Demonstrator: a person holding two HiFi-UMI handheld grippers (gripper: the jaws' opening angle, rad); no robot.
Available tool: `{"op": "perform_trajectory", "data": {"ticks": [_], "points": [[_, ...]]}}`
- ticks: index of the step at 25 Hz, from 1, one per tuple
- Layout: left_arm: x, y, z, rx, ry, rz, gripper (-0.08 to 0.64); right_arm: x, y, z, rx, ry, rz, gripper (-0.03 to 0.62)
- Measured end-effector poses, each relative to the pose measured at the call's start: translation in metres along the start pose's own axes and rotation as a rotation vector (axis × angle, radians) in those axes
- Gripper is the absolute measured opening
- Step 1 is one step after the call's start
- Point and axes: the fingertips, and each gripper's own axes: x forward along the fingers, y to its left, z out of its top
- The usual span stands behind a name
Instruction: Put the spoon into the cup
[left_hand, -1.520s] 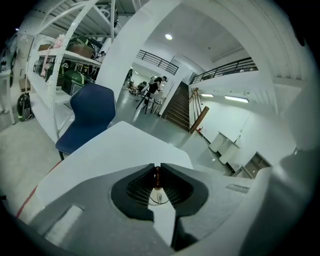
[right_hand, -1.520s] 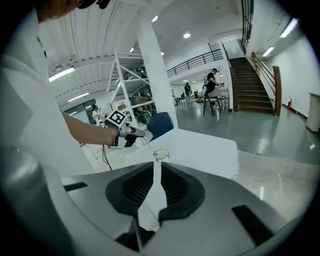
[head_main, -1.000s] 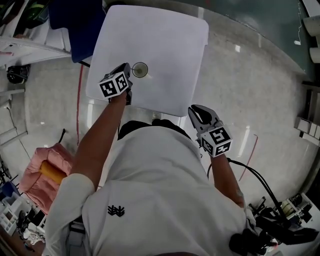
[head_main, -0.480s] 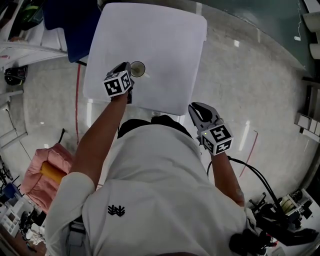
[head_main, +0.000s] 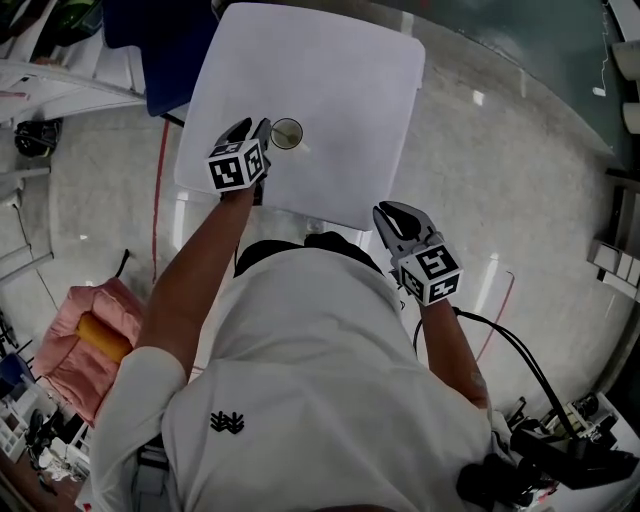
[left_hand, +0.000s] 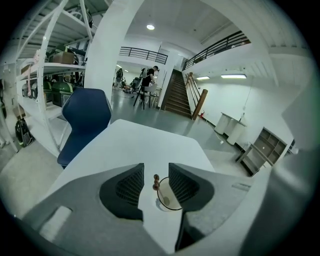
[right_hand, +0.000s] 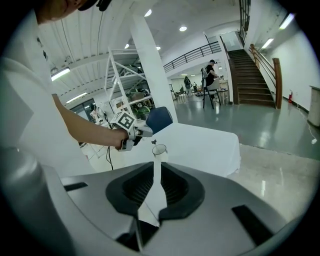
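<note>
A clear glass cup (head_main: 286, 133) stands on the white table (head_main: 330, 90) near its front left. The spoon (left_hand: 155, 181) stands in the cup (left_hand: 167, 197), its dark knobbed handle leaning on the rim. My left gripper (head_main: 252, 128) is right beside the cup; its jaws are opening, and the spoon handle rises in the gap between them (left_hand: 156, 176) with neither pad touching it. My right gripper (head_main: 393, 215) hangs off the table's front right corner, jaws a narrow slit apart with nothing in them (right_hand: 156, 167). The cup (right_hand: 159, 149) also shows far ahead in the right gripper view.
A blue chair (head_main: 150, 50) stands at the table's far left corner. A pink bag (head_main: 85, 340) lies on the floor to the left. Black cables (head_main: 510, 350) trail on the floor at the right, and shelving (left_hand: 45, 75) stands left of the table.
The left gripper's jaws have spread apart beside the cup, letting go of the spoon handle. The right gripper has stayed where it was.
</note>
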Motion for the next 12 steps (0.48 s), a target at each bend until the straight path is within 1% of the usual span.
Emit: {"op": "perform_trajectory", "data": {"ticks": [5,9,12], "points": [[-0.052,0.014,0.015,0.004,-0.069,-0.011,0.147,0.012,0.027,0.009,-0.04,-0.005,0.042,0.052],[-0.103,0.021,0.016,-0.033,-0.101,-0.056,0.147,0.023,0.053,0.015,-0.07,-0.011,0.07,0.05],[-0.146,0.022,0.015,-0.025,-0.138,-0.088,0.137,0.026,0.075,0.016,-0.096,-0.012,0.082,0.041]]}}
